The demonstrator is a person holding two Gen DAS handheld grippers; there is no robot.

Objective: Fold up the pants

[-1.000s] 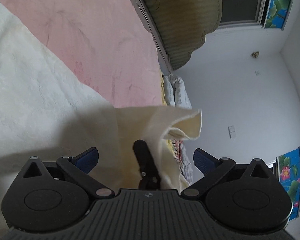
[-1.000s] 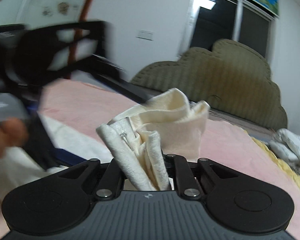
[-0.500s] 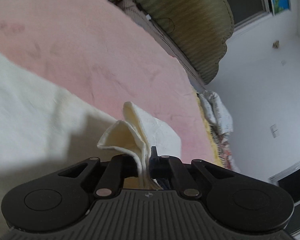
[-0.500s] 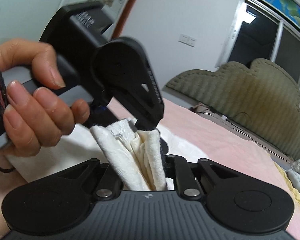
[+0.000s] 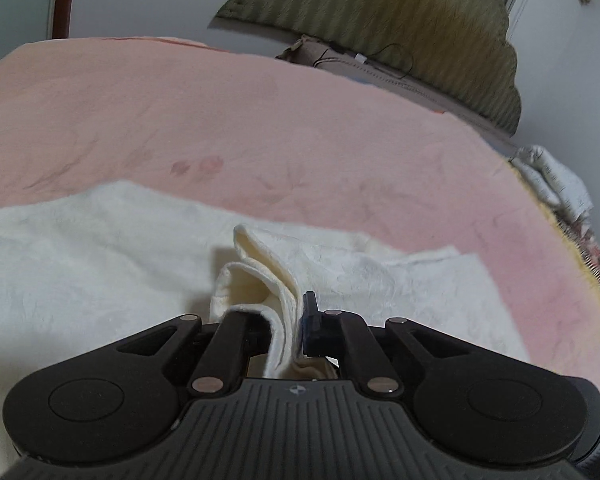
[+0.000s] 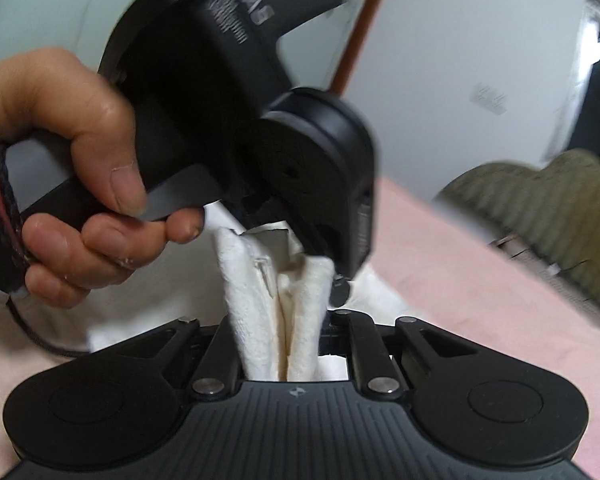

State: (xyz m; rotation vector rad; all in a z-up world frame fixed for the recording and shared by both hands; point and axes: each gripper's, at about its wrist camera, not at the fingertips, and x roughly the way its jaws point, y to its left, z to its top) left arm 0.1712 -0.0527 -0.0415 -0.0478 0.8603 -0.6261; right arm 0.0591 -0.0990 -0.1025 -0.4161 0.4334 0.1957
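Bedroom, pink bed (image 5: 260, 120), green padded headboard (image 5: 380, 20) behind. My left claw (image 5: 288, 320): clamped on a folded cream edge of the pants (image 5: 100, 280). My right claw (image 6: 278, 332): pinching a bunched fold of them. Remainder of pants spread flat on the bed. My left hand (image 6: 68, 184) grips its handle close above.

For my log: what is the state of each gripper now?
Left gripper: closed on the pants.
Right gripper: closed on the pants.

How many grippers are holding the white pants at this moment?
2. The left gripper pinches a folded edge of the pants; the right gripper clamps a bunched part, close beside the left one.
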